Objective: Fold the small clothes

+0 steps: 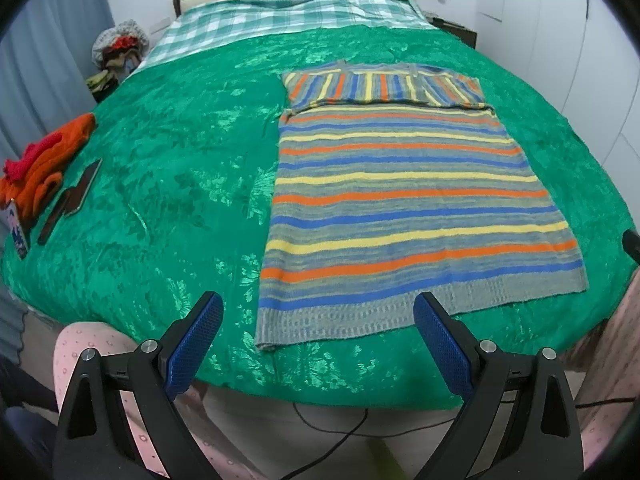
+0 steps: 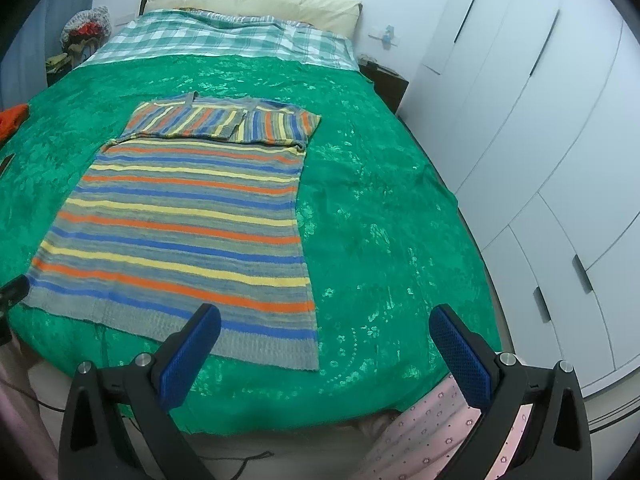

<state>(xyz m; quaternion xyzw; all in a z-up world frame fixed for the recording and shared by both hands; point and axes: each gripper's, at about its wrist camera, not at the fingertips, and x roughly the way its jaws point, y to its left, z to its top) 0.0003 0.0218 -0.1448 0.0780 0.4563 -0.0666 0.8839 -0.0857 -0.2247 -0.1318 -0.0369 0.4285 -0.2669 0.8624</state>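
A striped knit sweater in grey, blue, orange and yellow lies flat on the green bedspread, hem toward me, with both sleeves folded across the chest at its far end. My left gripper hangs open just short of the hem's left corner, holding nothing. In the right wrist view the same sweater fills the left half. My right gripper is open over the hem's right corner, its left fingertip above the knit and empty. The other gripper's black tip shows at the left edge.
An orange and red garment pile, a dark phone and a small card lie on the bed's left side. A checked sheet and pillow are at the head. White wardrobe doors stand to the right. A cable trails below.
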